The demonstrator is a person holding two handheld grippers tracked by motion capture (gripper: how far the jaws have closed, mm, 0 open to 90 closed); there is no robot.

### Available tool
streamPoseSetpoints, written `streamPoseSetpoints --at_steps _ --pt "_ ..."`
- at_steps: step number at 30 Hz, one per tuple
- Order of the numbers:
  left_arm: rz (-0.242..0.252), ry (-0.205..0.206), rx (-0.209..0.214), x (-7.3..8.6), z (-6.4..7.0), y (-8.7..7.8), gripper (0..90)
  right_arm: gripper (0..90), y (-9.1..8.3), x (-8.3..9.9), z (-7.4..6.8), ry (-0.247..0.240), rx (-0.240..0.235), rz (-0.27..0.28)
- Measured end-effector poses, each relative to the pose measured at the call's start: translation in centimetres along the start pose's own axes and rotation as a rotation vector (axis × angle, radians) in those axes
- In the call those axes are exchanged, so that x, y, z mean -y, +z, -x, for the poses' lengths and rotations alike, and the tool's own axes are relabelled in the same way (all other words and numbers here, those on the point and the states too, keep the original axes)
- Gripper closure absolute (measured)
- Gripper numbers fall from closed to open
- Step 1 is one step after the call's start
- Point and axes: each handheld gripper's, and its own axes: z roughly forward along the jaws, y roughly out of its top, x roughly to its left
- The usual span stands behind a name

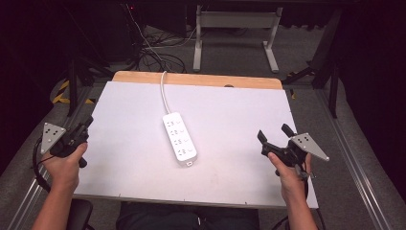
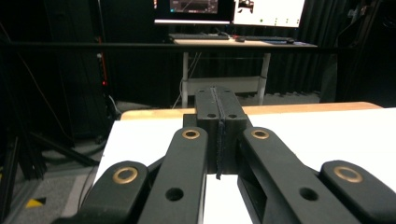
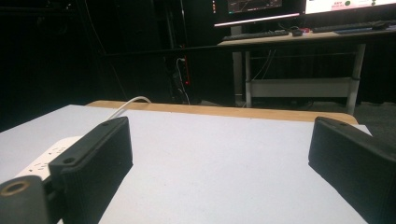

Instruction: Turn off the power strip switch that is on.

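A white power strip (image 1: 179, 138) lies near the middle of the white table (image 1: 225, 115), its white cord (image 1: 163, 91) running off the far edge. At the table's left edge, a hand holds my left gripper (image 1: 87, 122); its jaws are pressed together with nothing between them, as the left gripper view shows (image 2: 218, 109). Near the right edge my right gripper (image 1: 274, 132) is held with its jaws wide apart and empty (image 3: 219, 154). The right gripper view catches the strip (image 3: 49, 156) behind the left jaw.
A wooden strip (image 1: 196, 79) borders the table's far edge. Beyond it stand a desk frame (image 1: 234, 33) and floor cables (image 1: 153, 55). Monitors and a keyboard sit on a desk (image 2: 233, 39) in the background. Metal rails run along both sides of the table.
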Motion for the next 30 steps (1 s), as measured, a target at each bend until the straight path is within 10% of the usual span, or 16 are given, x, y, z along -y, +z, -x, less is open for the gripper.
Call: streamPoseSetpoints --at_steps 19,30 --pt "-0.018 0.07 0.059 -3.5 0.3 1.4 90.0 7.1 -0.2 0.0 0.1 0.007 -0.006 0.002" --pt "-0.128 0.141 0.145 -5.1 1.1 2.8 90.0 7.3 -0.3 0.0 0.1 0.006 -0.006 0.0"
